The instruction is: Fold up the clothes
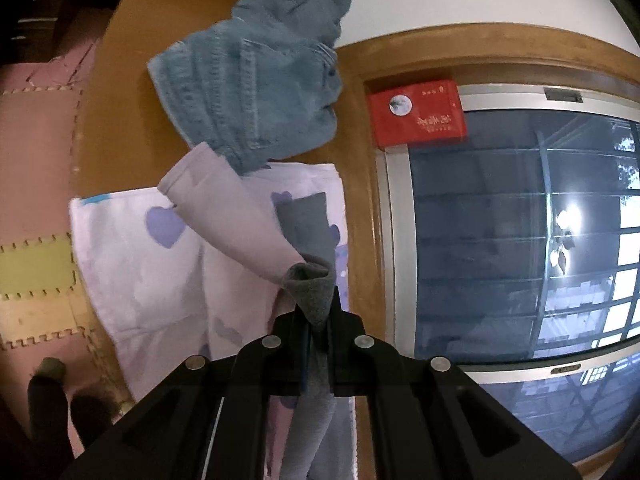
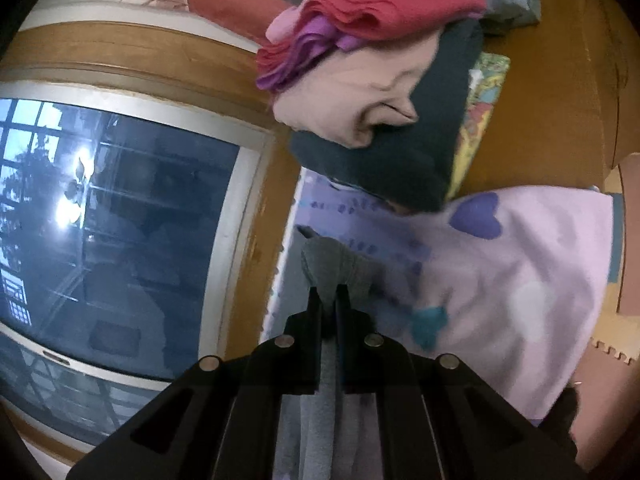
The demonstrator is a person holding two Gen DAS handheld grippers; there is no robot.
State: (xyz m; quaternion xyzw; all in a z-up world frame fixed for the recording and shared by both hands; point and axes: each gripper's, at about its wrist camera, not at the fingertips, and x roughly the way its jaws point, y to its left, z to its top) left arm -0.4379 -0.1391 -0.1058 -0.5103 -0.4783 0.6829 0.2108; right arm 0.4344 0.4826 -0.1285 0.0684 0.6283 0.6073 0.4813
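1. Left wrist view: left gripper (image 1: pixel 316 312) clamped on a grey fold of the lilac heart-print garment (image 1: pixel 160 280), lifting it off the wooden surface (image 1: pixel 120 80); rest lies flat near window edge. Denim piece (image 1: pixel 256 92) beyond, touching it.
2. Right wrist view: right gripper (image 2: pixel 328 300) pinched on grey cloth of the same garment (image 2: pixel 520 272); clothes pile (image 2: pixel 380 80) overlaps its far edge.

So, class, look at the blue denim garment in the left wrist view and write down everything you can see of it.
The denim garment is faded light blue, with stitched seams, a hemmed edge and what looks like a small button. It lies crumpled and unfolded on the orange-brown wooden surface, running up out of frame. Its lower edge overlaps the top of the pale lilac heart-print cloth, and the raised lilac fold appears to meet it. No gripper touches it.
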